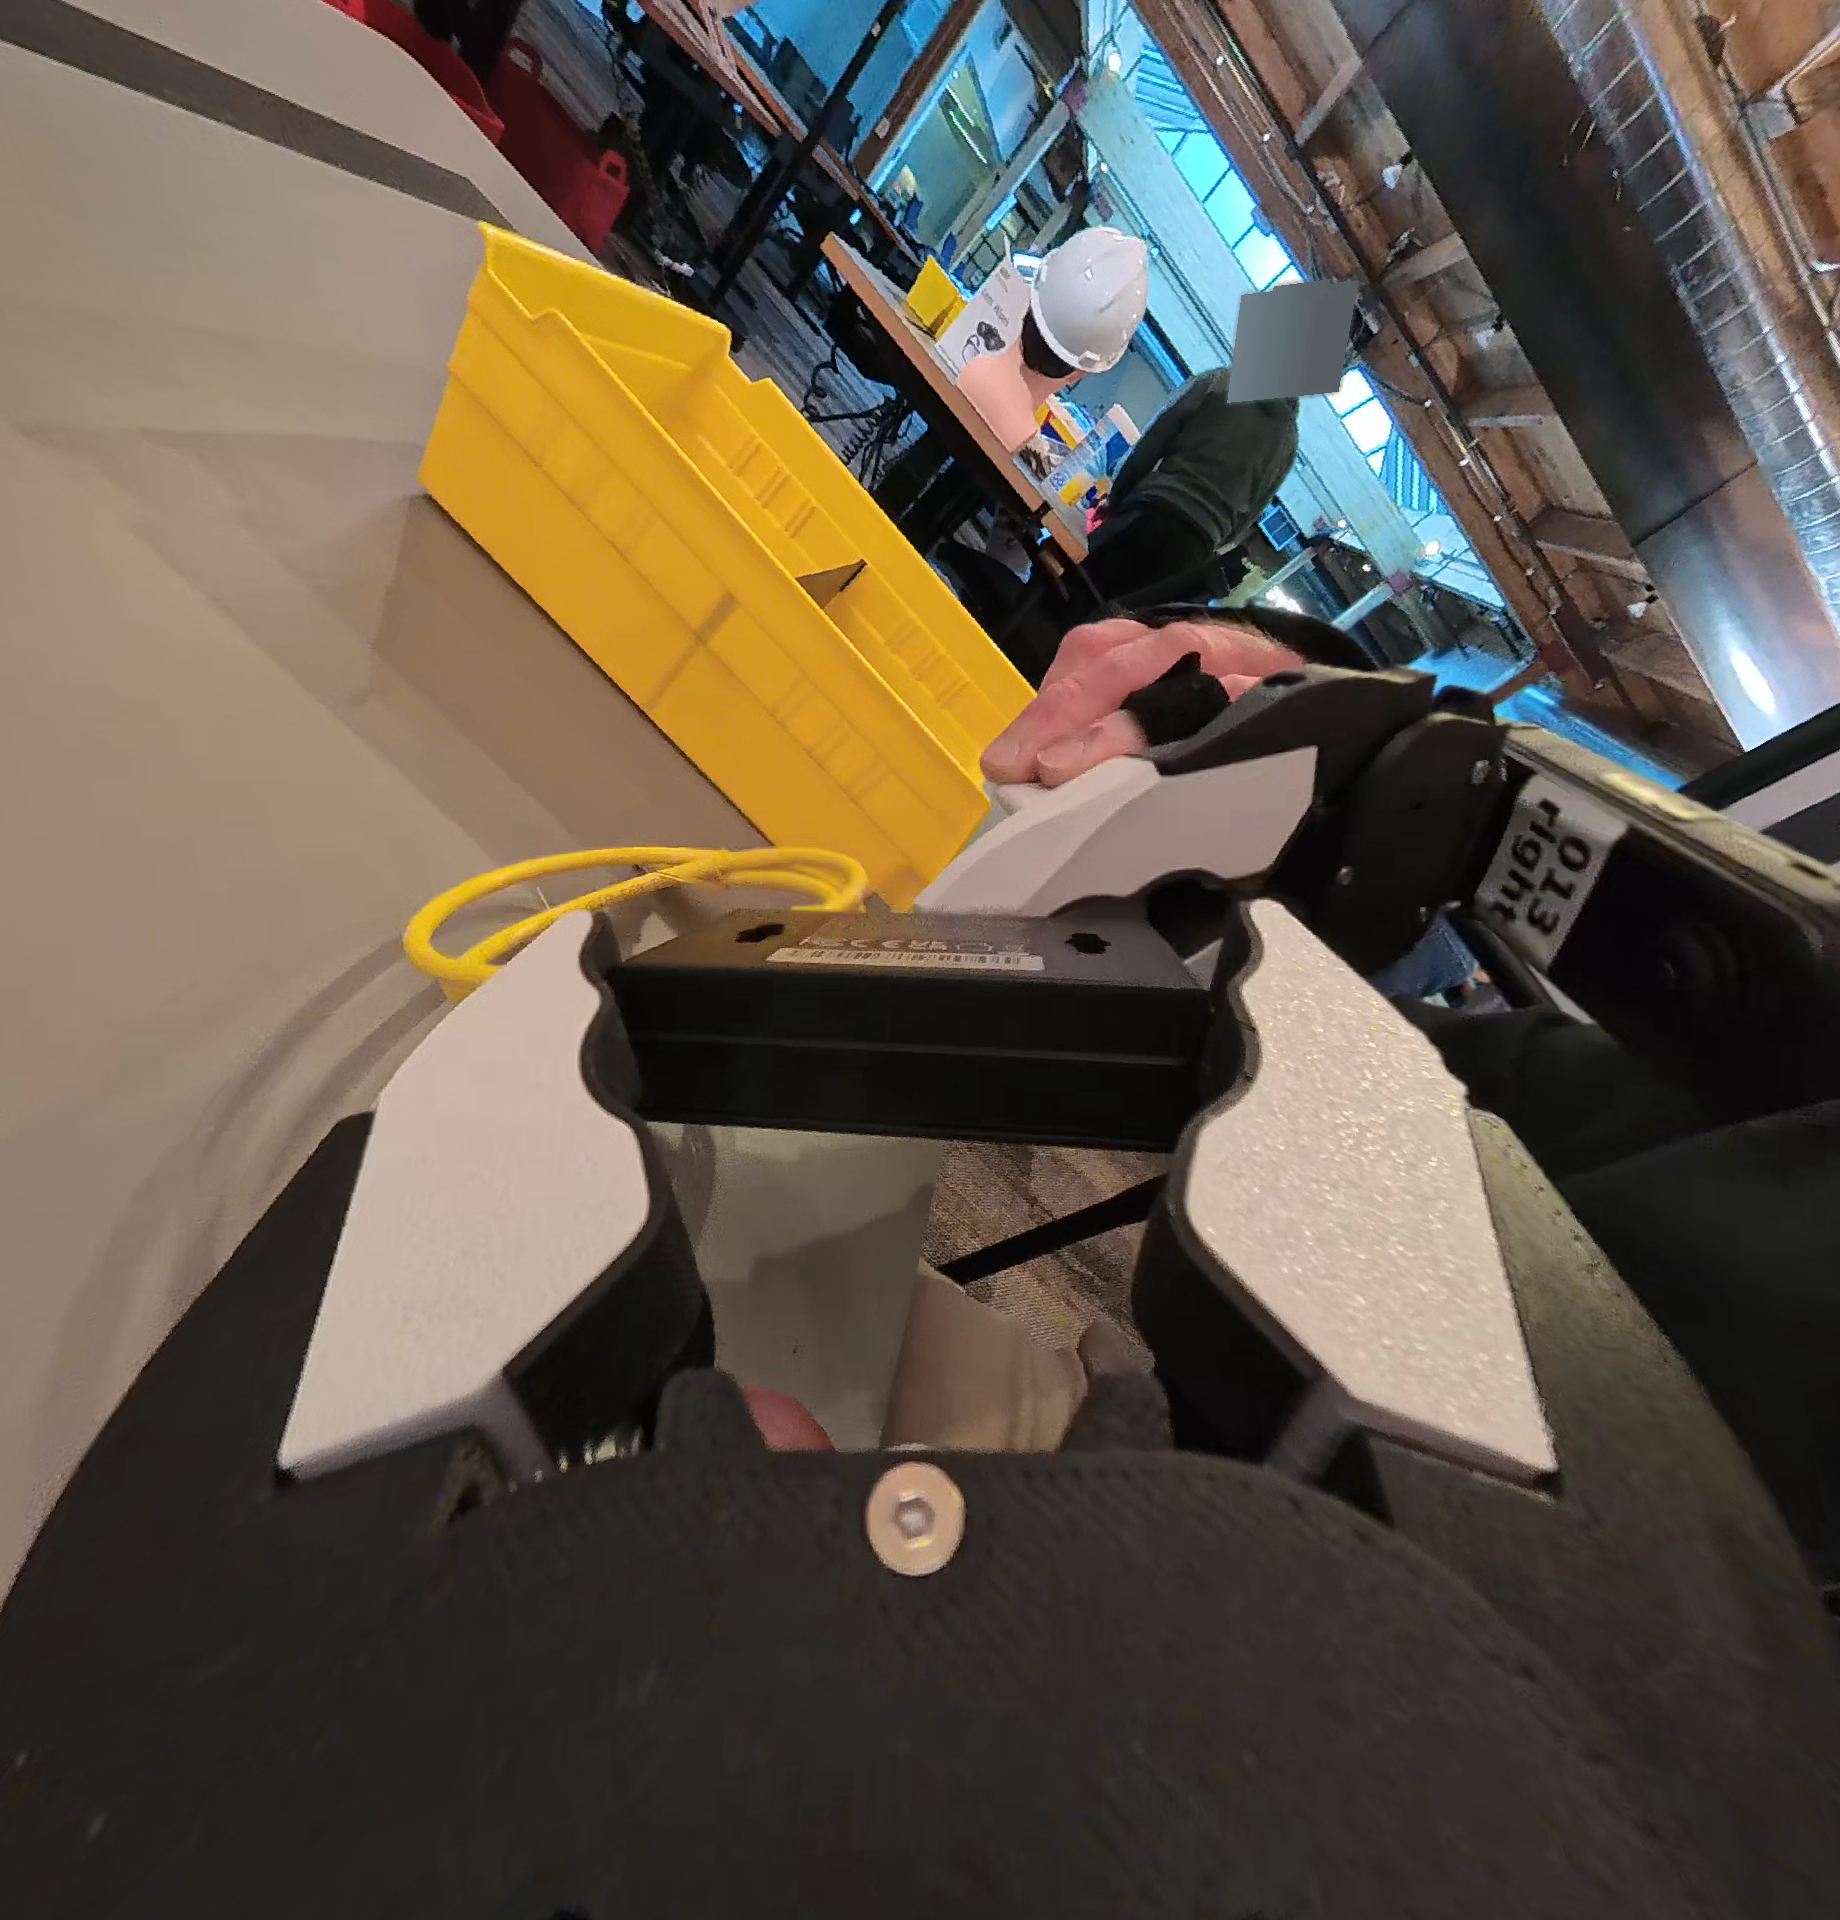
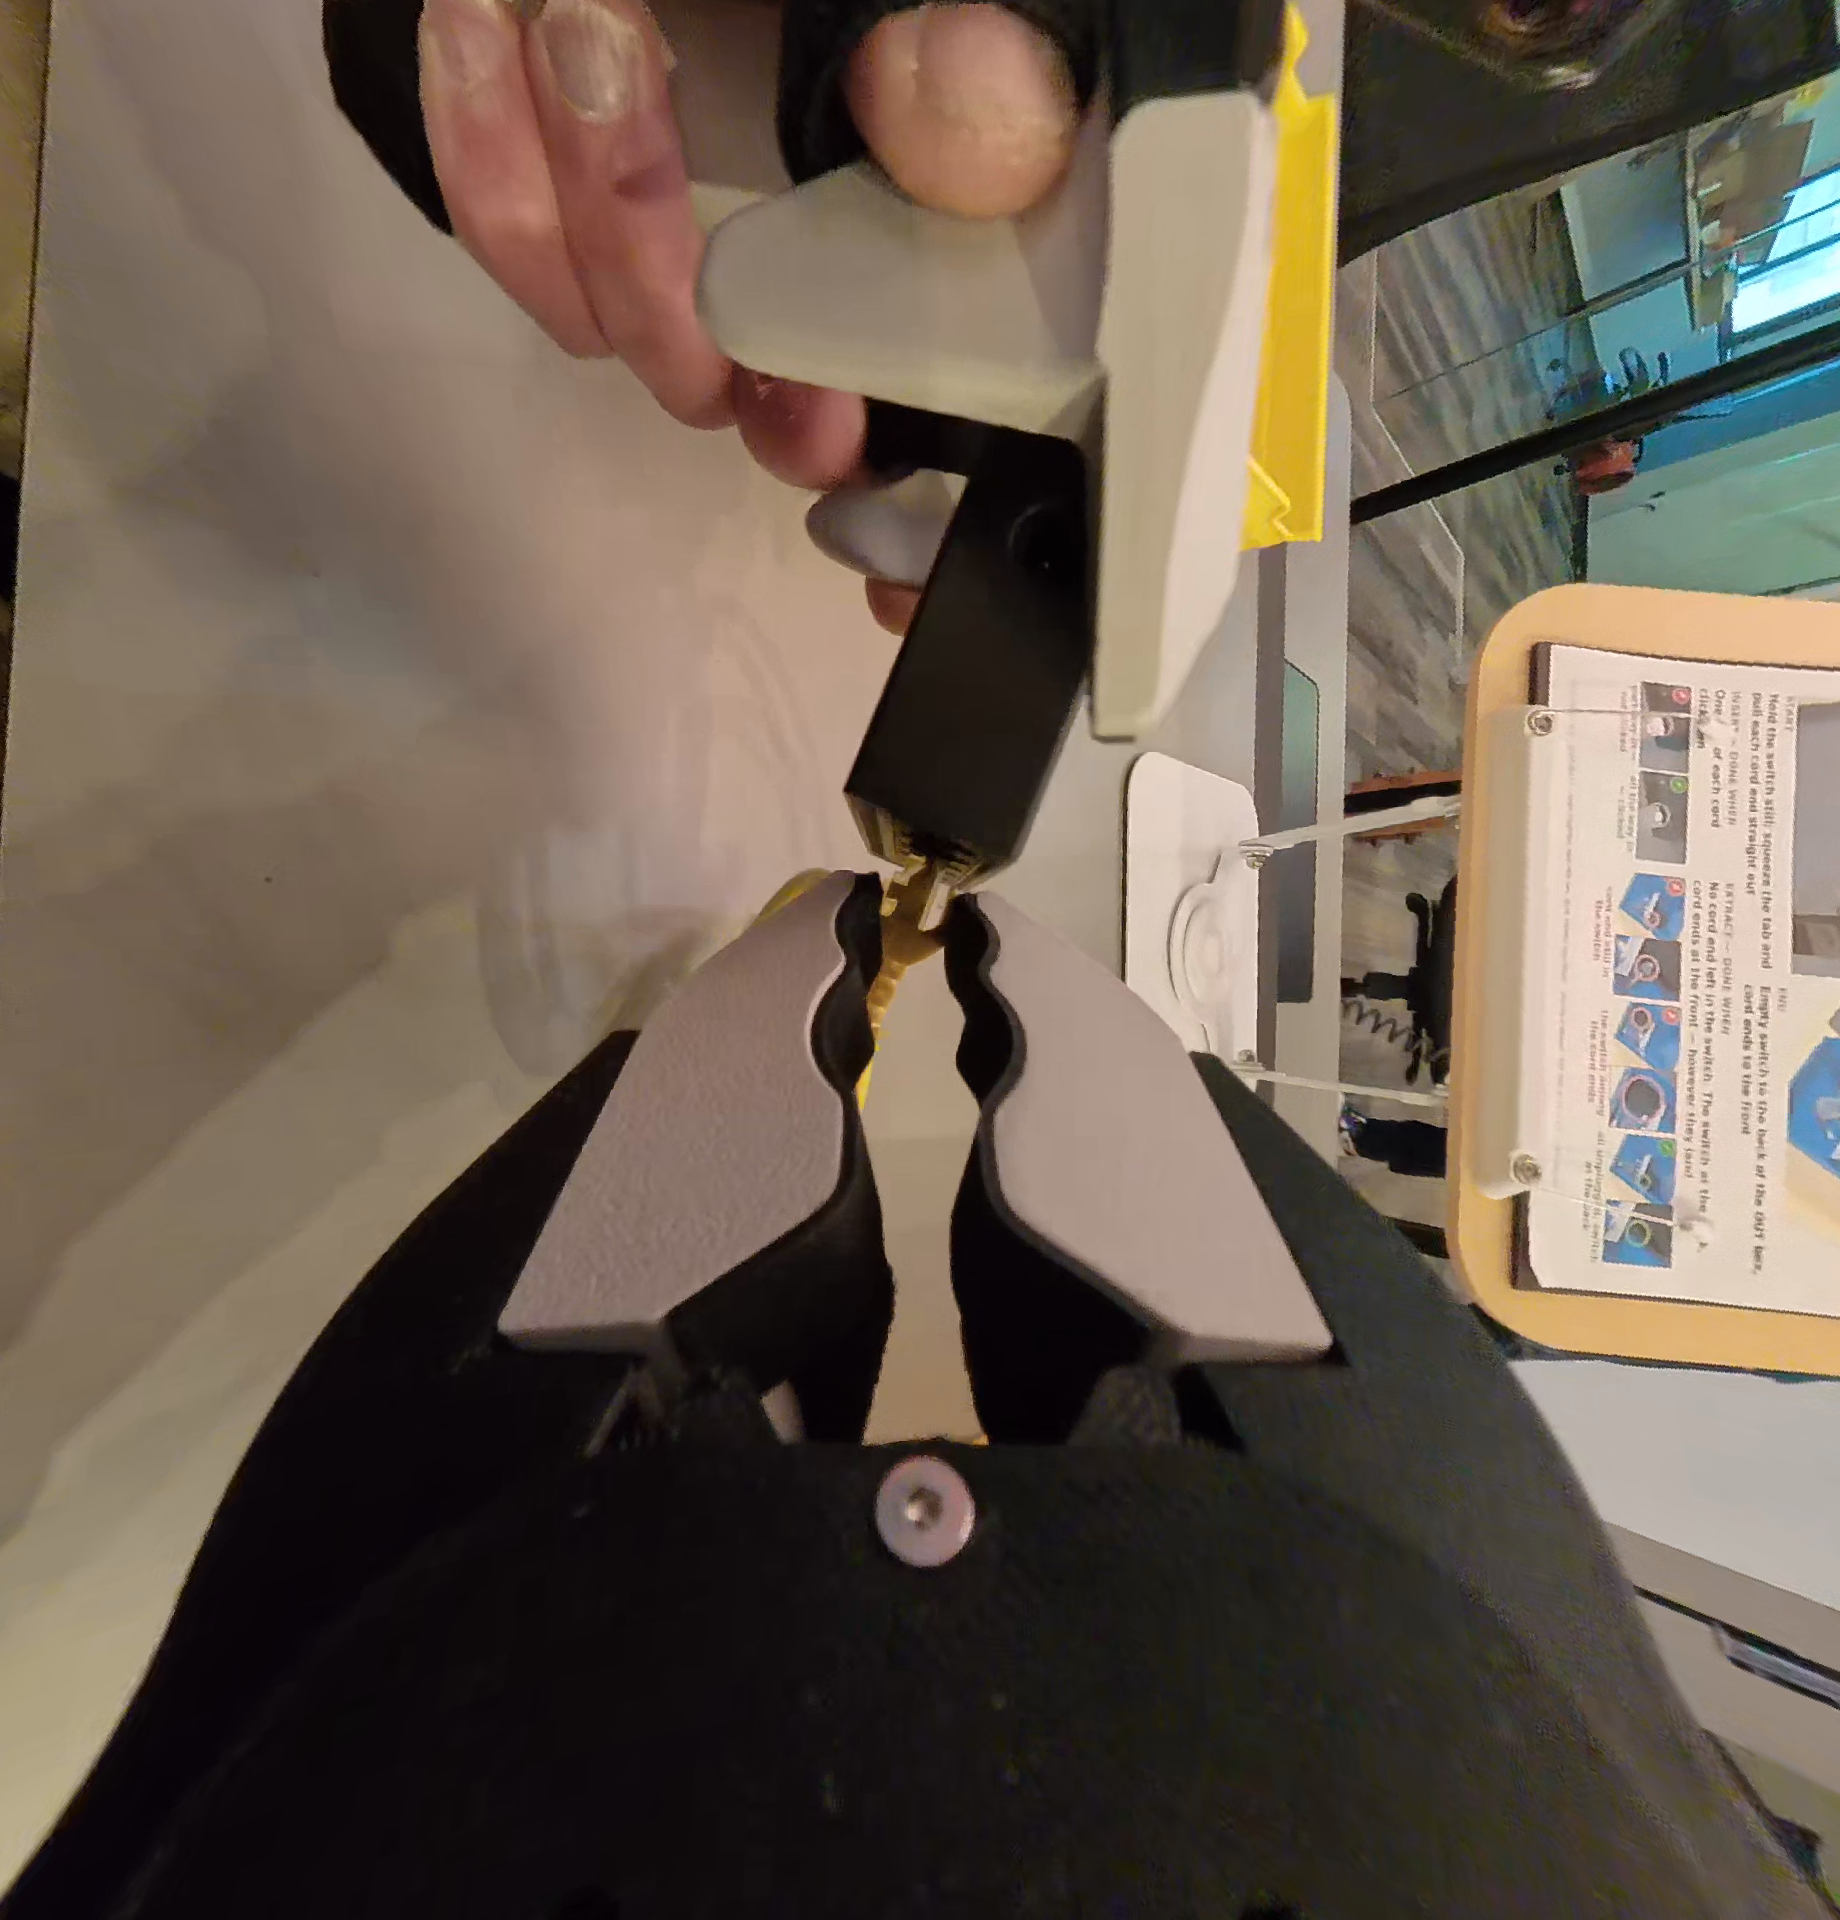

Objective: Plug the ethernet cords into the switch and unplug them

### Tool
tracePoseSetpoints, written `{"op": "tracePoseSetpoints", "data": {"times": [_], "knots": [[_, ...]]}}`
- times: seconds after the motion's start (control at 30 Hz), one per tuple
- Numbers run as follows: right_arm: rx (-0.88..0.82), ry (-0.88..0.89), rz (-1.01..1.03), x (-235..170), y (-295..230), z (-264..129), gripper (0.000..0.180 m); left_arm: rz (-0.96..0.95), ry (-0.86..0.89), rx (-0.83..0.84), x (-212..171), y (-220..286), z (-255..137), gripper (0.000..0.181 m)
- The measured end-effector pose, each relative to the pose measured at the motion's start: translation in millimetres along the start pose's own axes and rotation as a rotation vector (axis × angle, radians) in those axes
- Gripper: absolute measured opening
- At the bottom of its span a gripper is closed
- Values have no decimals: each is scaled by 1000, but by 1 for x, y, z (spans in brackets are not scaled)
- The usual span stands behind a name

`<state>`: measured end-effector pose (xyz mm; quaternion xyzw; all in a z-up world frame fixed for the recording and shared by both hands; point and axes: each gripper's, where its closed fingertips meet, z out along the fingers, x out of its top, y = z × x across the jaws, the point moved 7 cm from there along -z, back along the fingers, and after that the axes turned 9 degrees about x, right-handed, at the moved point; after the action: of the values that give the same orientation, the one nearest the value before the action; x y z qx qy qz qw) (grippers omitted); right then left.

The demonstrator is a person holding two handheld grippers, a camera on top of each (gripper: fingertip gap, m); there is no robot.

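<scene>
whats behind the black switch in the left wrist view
Behind the black switch, a loop of yellow ethernet cord and the right gripper show, with a yellow bin farther back. The switch hides its own port face and the plug.

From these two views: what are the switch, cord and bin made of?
Switch: black casing, satin sheen, ribbed side and sharp edges; metal or hard plastic, can't tell.
Cord: yellow flexible jacket, looks like soft plastic; it loops freely. Its plug looks clear plastic.
Bin: yellow moulded plastic, semi-gloss, with ribs and thin walls.
</scene>
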<state>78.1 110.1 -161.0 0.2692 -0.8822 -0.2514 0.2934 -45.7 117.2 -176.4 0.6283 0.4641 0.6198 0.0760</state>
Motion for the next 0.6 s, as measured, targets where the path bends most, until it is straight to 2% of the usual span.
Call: {"op": "tracePoseSetpoints", "data": {"times": [0.03,0.13,0.33,0.6], "knots": [[0,13,10,-2,1,-1,12,-2,0,5,-1,0,1,106],[4,65,59,-4,1,-6,13,1,19,20,0,7,1,106],[-45,-18,6,1,-1,-12,12,30,37,32,3,15,1,106],[27,295,247,-9,7,-26,13,46,33,-39,7,24,-2,106]]}}
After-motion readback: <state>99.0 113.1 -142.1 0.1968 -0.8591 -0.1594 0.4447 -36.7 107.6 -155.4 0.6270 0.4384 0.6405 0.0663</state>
